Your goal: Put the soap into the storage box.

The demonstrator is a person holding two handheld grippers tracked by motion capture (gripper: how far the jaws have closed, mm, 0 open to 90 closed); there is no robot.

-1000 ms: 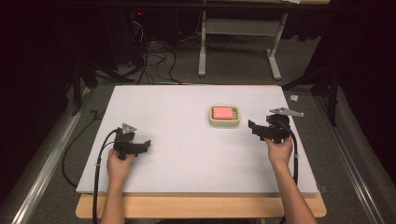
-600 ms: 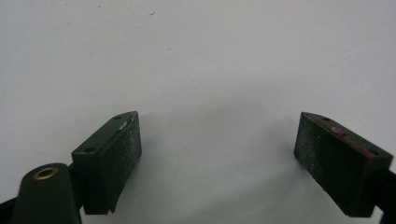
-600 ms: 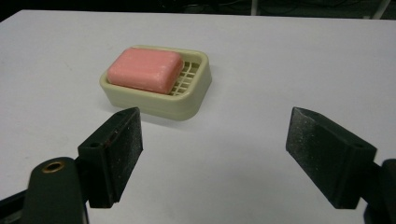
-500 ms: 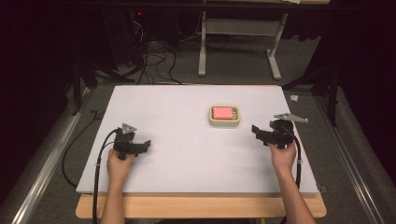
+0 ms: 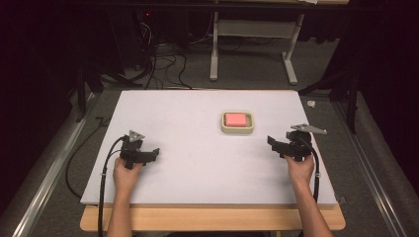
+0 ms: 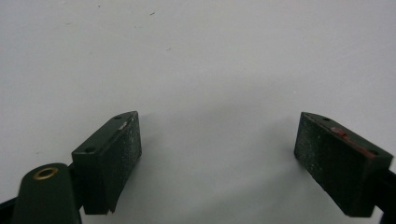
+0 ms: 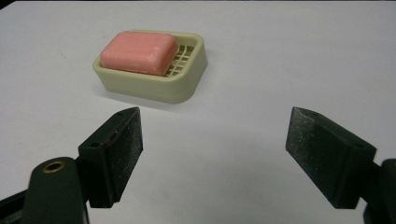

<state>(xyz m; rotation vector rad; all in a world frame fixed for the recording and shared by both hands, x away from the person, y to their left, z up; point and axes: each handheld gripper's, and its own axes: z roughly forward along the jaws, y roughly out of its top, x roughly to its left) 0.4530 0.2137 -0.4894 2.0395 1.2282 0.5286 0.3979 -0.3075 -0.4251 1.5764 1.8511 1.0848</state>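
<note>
On the white surface (image 5: 197,148), seen from the high view, I log these items.

Item one: cream soap dish (image 5: 237,123), at about one o'clock from the surface's centre, well apart from both tools. In the right gripper view the soap dish (image 7: 154,70) stands flat, its grid floor showing at the end that the bar leaves uncovered.

Item two: pink soap bar (image 5: 236,119), lying inside the dish. In the right gripper view the soap bar (image 7: 138,52) fills most of the dish.

Item three: right tool (image 5: 274,144), at four o'clock from the dish, held in my right hand (image 5: 300,167). In its own view the right tool (image 7: 212,156) stands released, jaws wide apart with bare surface between them; the dish sits at eleven o'clock ahead of them, untouched.

Item four: left tool (image 5: 150,154), at eight o'clock from the dish, in my left hand (image 5: 126,174). Its own view shows the left tool (image 6: 217,158) released, nothing between the jaws.
</note>
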